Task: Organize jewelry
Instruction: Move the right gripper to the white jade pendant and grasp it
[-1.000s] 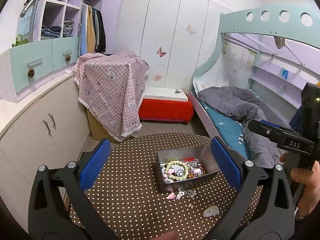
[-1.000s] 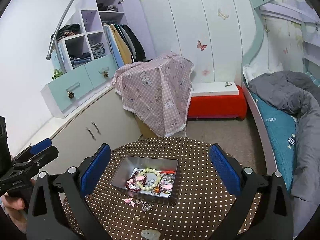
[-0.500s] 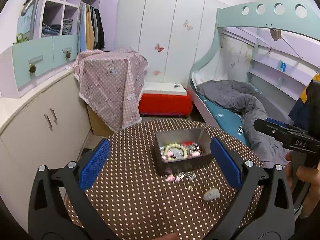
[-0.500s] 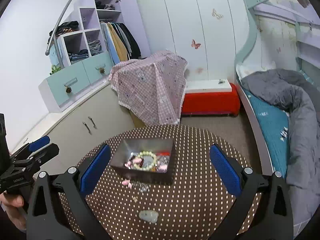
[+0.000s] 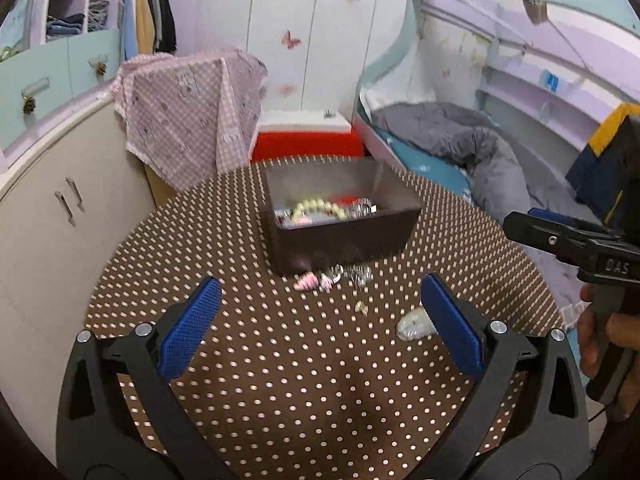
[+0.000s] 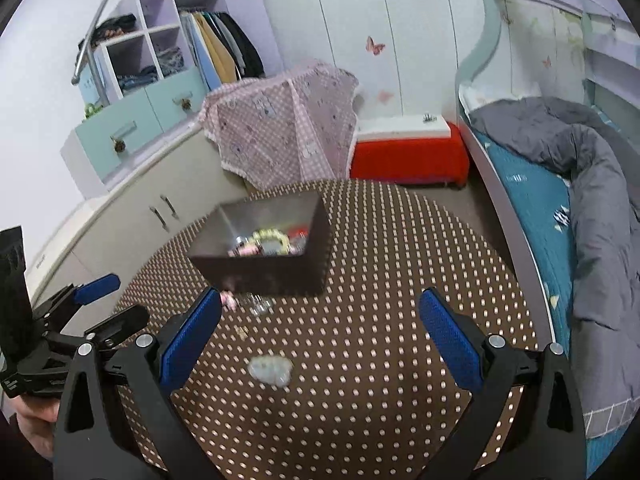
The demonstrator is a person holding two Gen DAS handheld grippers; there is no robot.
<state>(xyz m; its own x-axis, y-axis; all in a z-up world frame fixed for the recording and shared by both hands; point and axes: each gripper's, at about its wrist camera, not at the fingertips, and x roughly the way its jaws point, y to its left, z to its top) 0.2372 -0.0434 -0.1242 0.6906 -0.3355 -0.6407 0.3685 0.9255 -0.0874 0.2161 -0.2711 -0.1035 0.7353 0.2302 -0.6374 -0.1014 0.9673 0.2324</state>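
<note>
Both grippers, left [image 5: 320, 312] and right [image 6: 320, 330], wide apart and empty, now down low near the table [image 5: 240, 360]. Loose jewelry [image 5: 332, 278] just beside the tin [image 5: 344, 236], ready for picking.

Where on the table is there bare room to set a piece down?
The table is bare right of the tin, out to its bed-side edge, and left of it toward the cabinets. The near centre is bare too. It is crowded just in front of the tin, where loose trinkets lie, with a pale stone nearer.
</note>
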